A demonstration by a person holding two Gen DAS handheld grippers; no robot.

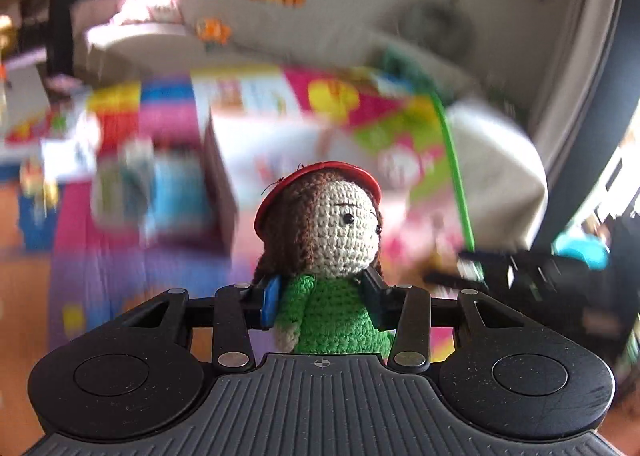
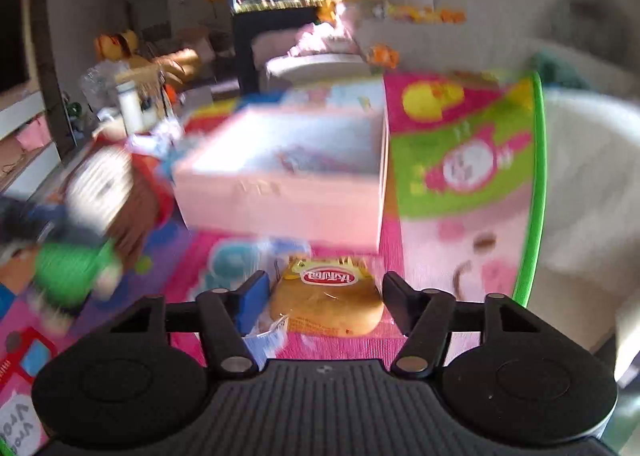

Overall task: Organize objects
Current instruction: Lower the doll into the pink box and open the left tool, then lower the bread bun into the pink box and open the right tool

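I am clamping my left claw (image 1: 322, 298) on the crocheted doll (image 1: 324, 256) at its soft green torso, head upright above the pads; it is probably light and squashy. My right claw (image 2: 326, 298) is closing on a packaged bun (image 2: 326, 302), likely crushable, before the pale box (image 2: 288, 179).

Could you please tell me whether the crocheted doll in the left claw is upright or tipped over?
Upright. The doll stands head-up between the left claw's pads, which press on its shoulders.

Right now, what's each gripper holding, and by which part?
Left gripper: crochet doll, clamped at its shoulders. Right gripper: packaged bun, by its two sides.
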